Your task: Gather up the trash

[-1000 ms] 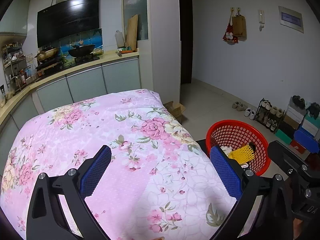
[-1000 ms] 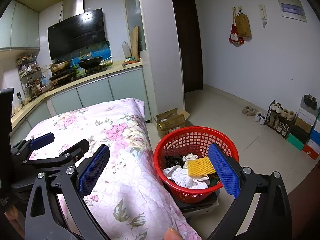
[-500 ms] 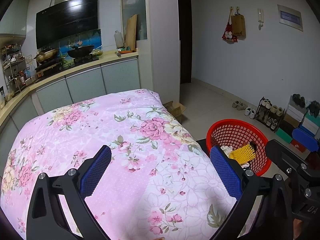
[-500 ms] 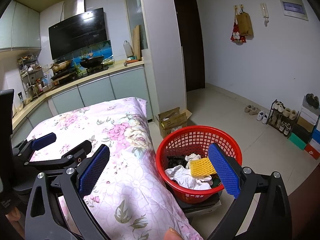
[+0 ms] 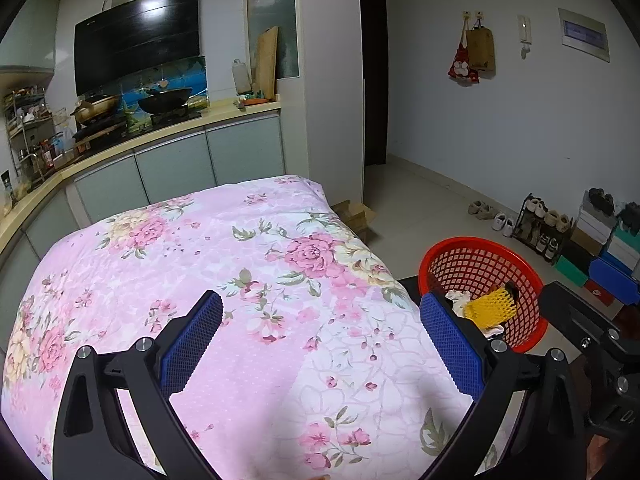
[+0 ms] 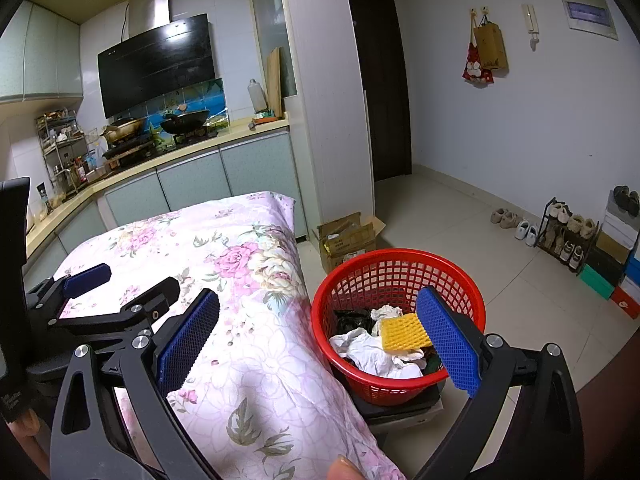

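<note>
We held the left gripper [image 5: 320, 344] and right gripper [image 6: 318, 334] with jaws apart over the floral desk [image 5: 240, 264], beside the red basket [image 6: 348, 272] holding trash [image 6: 402, 334].

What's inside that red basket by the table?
The red basket holds a yellow foam net, crumpled white tissues and something black. Whatever lies beneath that pile is covered, and the right gripper's finger hides one corner.
</note>
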